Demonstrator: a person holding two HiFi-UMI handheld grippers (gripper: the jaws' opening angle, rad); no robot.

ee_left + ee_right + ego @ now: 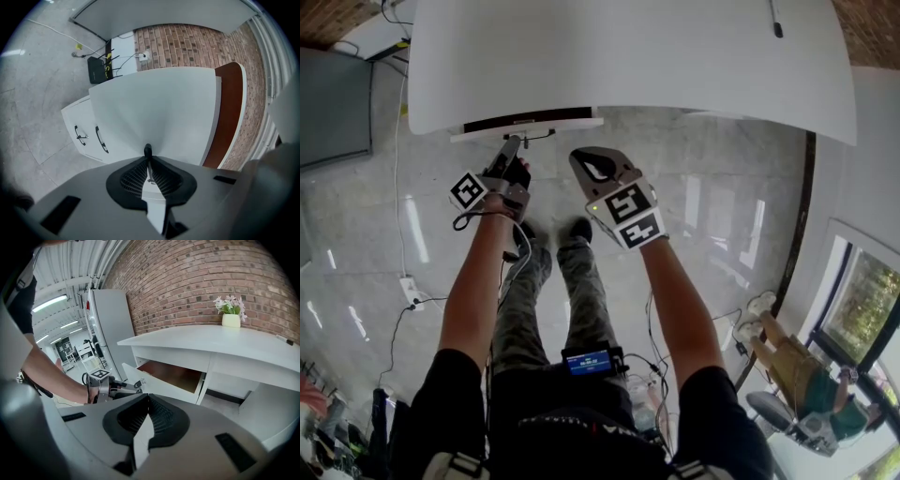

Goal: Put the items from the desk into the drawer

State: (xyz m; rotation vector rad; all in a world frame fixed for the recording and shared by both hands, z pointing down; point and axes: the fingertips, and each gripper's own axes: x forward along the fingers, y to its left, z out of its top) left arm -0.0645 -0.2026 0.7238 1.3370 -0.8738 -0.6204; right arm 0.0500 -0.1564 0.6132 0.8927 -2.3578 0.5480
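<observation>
closest in, low centre of the right gripper view: right gripper (148, 401) clenched flat, nothing between the jaws. next out, low centre of the left gripper view: left gripper (148, 158) pinched tight on the dark drawer handle (539, 134), right up against the white front. beyond that, middle of the right gripper view: drawer (171, 373) standing open, brown floor bare as far as can be seen. further back, on the white desk (197, 336), upper right of that view: small pale flower pot (231, 320) with pink and white blooms, well apart from the drawer. probably light and stiff but breakable, top-heavy with the flowers, maybe slick-sided; best taken low round the pot's body, never by the blooms. farthest, top right of the head view: slim dark pen-like thing (776, 22) lying on the desk. likely light, hard and prone to roll; best pinched across its middle.
</observation>
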